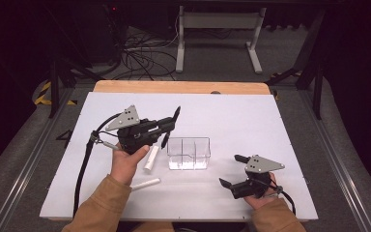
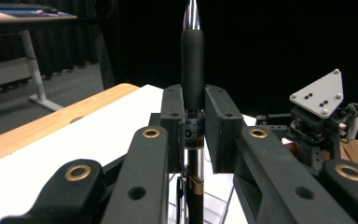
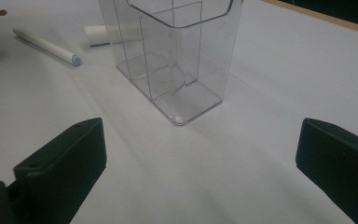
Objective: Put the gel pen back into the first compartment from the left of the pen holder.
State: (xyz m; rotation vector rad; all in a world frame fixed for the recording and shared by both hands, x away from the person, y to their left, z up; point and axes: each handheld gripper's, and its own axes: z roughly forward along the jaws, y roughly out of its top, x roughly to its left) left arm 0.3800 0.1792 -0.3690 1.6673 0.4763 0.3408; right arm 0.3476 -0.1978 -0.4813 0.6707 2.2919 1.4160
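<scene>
Lab: black curtains (image 1: 357, 58), floor cables (image 1: 140, 58), white table (image 1: 251, 111)

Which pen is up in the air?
The black pen, clamped in the left tongs. Both white pens lie on the table.

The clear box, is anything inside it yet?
Empty. The clear box shows bare dividers and floor, and the black pen is clamped in the left gripper beside it.

Left gripper (image 1: 170, 126) raised, jaws clamped; right gripper (image 1: 232, 170) low, jaws wide.
</scene>
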